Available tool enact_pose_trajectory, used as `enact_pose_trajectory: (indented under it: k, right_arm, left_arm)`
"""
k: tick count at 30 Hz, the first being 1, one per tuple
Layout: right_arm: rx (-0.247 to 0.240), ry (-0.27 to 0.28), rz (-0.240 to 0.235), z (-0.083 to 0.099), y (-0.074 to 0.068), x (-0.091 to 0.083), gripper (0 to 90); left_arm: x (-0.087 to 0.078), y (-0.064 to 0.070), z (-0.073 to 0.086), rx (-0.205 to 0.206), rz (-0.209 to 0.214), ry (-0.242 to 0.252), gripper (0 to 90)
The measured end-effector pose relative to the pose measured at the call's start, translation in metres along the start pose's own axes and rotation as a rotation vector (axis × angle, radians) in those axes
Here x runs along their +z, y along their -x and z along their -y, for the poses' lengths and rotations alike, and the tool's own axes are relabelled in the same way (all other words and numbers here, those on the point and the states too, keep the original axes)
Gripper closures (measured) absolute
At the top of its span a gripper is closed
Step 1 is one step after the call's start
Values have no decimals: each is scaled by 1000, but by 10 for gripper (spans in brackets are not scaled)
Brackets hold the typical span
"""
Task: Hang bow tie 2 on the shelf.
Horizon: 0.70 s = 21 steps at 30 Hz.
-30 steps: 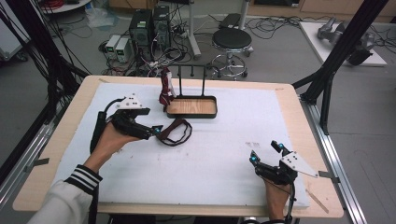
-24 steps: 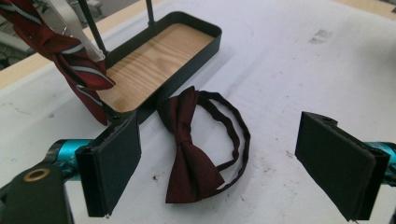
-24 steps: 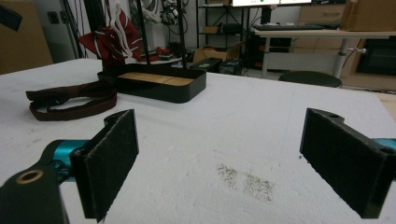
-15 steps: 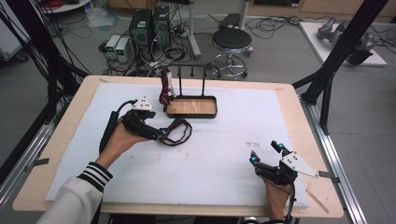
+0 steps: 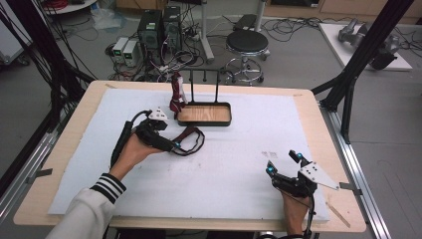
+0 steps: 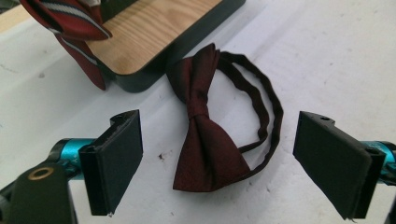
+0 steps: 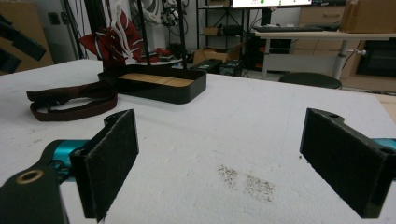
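We hold the left gripper [image 5: 171, 145] over the dark red bow tie [image 5: 188, 135], which lies flat on the white desk [image 5: 239, 164] just at six o'clock of the black tray [image 5: 205, 114] with its wooden floor. In the left gripper view the bow tie [image 6: 205, 140] sits between our jaws, which stand wide apart, one on each side of it and touching nothing. Its knot is near the middle, its wings run toward the tray and toward us, and its thin band [image 6: 261, 107] loops out at three o'clock. The tray's corner [image 6: 154, 51] lies at eleven o'clock of the tie, and a striped red necktie [image 6: 70, 28] hangs down over the tray's edge from the rack [image 5: 204, 82] behind it.

We keep the right gripper [image 5: 283, 167] resting near the desk's five o'clock corner, well apart from all this. Its jaws are also spread wide with nothing between them, and its view looks across the bare desk at the tray [image 7: 159, 86] and the bow tie [image 7: 70, 100] far off.

We judge that we are at the approach for picking up the bow tie, not yet gripping. The next move calls for lowering the left jaws to the desk and closing them across the knot, the firmest part, keeping clear of the loose band and the tray's rim.
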State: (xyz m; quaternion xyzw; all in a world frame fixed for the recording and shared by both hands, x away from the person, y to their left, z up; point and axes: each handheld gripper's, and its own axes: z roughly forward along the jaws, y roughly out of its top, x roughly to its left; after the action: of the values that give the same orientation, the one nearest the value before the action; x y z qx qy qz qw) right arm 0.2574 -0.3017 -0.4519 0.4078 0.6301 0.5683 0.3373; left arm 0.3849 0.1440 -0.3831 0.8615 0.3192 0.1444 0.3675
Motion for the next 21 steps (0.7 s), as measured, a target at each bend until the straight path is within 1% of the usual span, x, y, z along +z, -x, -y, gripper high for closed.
enact_pose_trajectory:
  k: [4,5,7,8,10,11,13,15,17,20,21]
  right_arm:
    - [-3,2,0,0,0,0,107]
    - [-3,2,0,0,0,0,107]
    - [-2,1,2,0,1,0,107]
    - [1,1,1,0,0,0,107]
    - [0,1,2,0,0,0,107]
    - [0,1,1,0,0,0,107]
    - [0,0,1,0,0,0,107]
    - [3,-1,0,0,0,0,107]
    - [-2,2,2,0,1,0,107]
    - [-1,2,1,0,1,0,107]
    - [1,1,1,0,0,0,107]
  left_arm:
    - [5,1,1,-2,-2,-27,168]
    - [5,1,1,-2,-2,-27,170]
    - [8,1,1,-8,-6,-46,170]
    - [11,0,2,-9,-6,-65,171]
    - [14,0,3,-14,-4,-83,176]
    - [14,0,3,-14,-4,-83,181]
    - [19,0,4,-13,-3,-112,183]
    - [22,0,4,-19,-1,-123,200]
    - [24,-1,5,-15,5,-132,203]
    - [28,-1,6,-18,-8,-148,220]
    - [29,-1,6,-19,-5,-158,222]
